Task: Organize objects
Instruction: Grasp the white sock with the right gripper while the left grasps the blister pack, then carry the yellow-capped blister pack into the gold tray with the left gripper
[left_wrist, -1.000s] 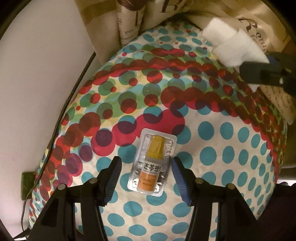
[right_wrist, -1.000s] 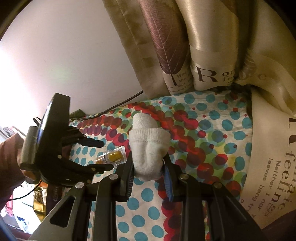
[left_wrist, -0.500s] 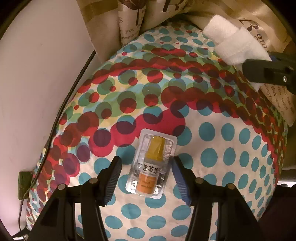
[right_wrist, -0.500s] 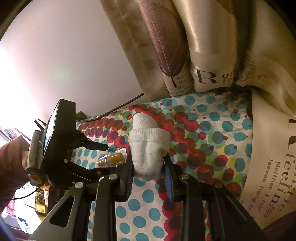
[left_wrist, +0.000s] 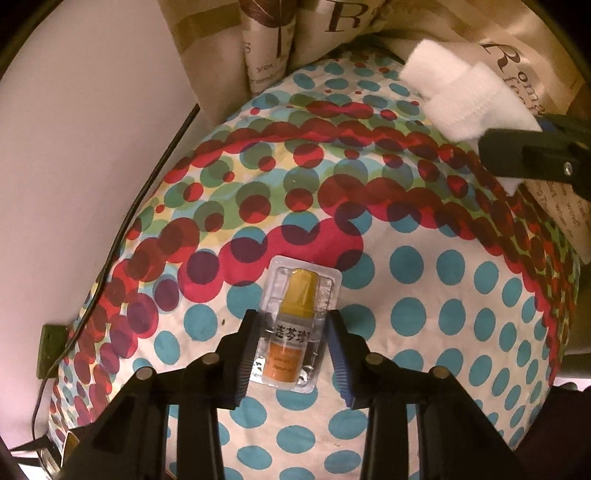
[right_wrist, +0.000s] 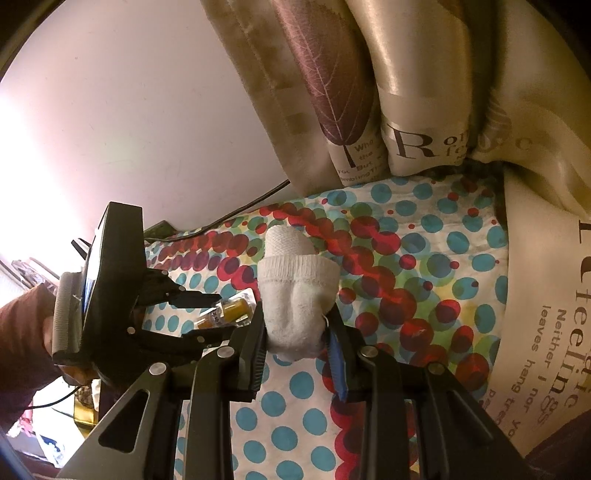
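A small orange bottle with a yellow cap, sealed in a clear blister pack (left_wrist: 295, 325), lies on the polka-dot cloth (left_wrist: 424, 302). My left gripper (left_wrist: 293, 339) has closed onto the pack's lower half, its jaws touching both sides. The pack also shows in the right wrist view (right_wrist: 227, 312), inside the left gripper (right_wrist: 201, 315). My right gripper (right_wrist: 297, 332) is shut on a rolled white sock (right_wrist: 297, 295) and holds it above the cloth. The sock shows in the left wrist view (left_wrist: 465, 98) at the upper right.
A beige curtain with leaf prints and lettering (right_wrist: 406, 92) hangs along the back and right. A white wall (left_wrist: 74, 147) stands at the left, with a black cable (left_wrist: 147, 184) running down it to a green socket (left_wrist: 51, 345).
My left gripper moved forward over the pack and its jaws closed in from well apart to touching its sides. The right gripper kept holding the sock, nearly still.
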